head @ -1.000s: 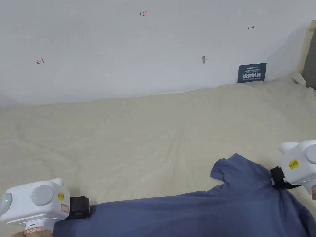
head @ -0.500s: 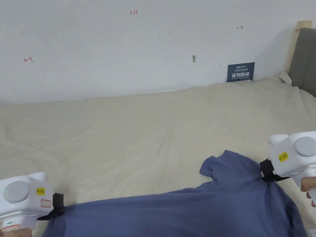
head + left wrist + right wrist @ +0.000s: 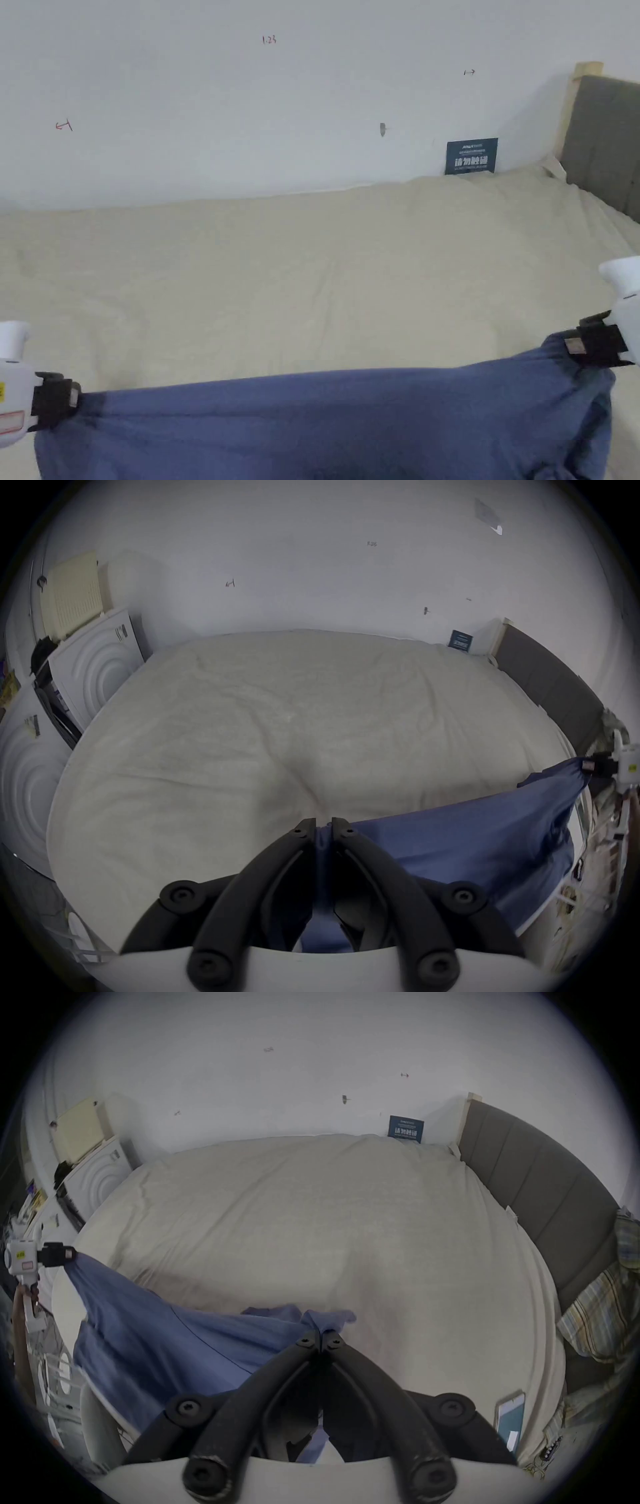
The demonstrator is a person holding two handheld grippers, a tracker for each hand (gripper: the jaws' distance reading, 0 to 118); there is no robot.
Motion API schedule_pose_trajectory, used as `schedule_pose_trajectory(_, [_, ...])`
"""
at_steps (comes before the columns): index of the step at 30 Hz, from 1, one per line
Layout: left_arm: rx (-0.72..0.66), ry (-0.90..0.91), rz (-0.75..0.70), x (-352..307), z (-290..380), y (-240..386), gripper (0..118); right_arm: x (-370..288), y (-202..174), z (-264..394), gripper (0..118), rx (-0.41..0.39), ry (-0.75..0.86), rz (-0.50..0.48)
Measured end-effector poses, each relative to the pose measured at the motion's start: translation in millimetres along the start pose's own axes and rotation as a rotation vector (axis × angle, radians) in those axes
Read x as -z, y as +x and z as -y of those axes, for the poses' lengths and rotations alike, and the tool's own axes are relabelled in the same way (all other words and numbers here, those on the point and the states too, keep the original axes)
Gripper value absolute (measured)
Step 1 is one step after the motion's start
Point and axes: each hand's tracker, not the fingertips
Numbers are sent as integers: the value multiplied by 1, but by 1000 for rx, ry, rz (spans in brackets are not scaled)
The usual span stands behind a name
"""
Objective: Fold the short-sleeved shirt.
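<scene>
A blue short-sleeved shirt [image 3: 325, 419] hangs stretched wide above the near edge of the bed [image 3: 312, 269]. My left gripper [image 3: 74, 395] is shut on its left end at the lower left of the head view. My right gripper [image 3: 567, 345] is shut on its right end at the right edge. In the left gripper view the jaws [image 3: 323, 830] pinch a bunched fold of the shirt [image 3: 450, 843], with the right gripper [image 3: 588, 765] far off. In the right gripper view the jaws [image 3: 320, 1338] clamp the shirt [image 3: 156, 1335], and the left gripper [image 3: 69, 1253] holds its far end.
A cream sheet covers the bed. A grey headboard [image 3: 600, 144] stands at the right, a dark sign [image 3: 471, 155] leans on the white wall. White appliances [image 3: 93, 663] stand past the bed's left end. A phone [image 3: 509, 1421] and striped cloth [image 3: 602, 1310] lie at the right.
Both grippers have moved apart and lifted the shirt, which now hangs taut between them instead of lying slack on the bed. The head camera has turned slightly right.
</scene>
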Motion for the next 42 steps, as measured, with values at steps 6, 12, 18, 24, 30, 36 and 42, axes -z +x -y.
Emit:
schedule_pose_trajectory(6, [-30,-81,10,-39,93,-12,8,-32,-12,94,0,13,-67,-42])
schedule_pose_trajectory(12, [-111,-210,35,-27,173,-24,8,-15,-17,168,0,55,-161,-65])
schedule_pose_trajectory(18, [-99,-175,-28,-21,187,-27,95,-7,-20,180,74,56,-115,25])
schedule_pose_trajectory(24, [-291,-56,42,-59,173,-49,101,-47,-29,163,72,93,82,-12])
schedule_pose_trajectory(30, [-261,-6,103,-83,182,-36,60,-63,-85,154,3,172,317,-142])
schedule_pose_trajectory(36, [-264,-73,93,-65,209,-35,0,-40,-151,155,0,166,360,-233])
schedule_pose_trajectory(42, [-315,-76,135,-61,211,-55,0,-32,-196,161,0,84,417,-202])
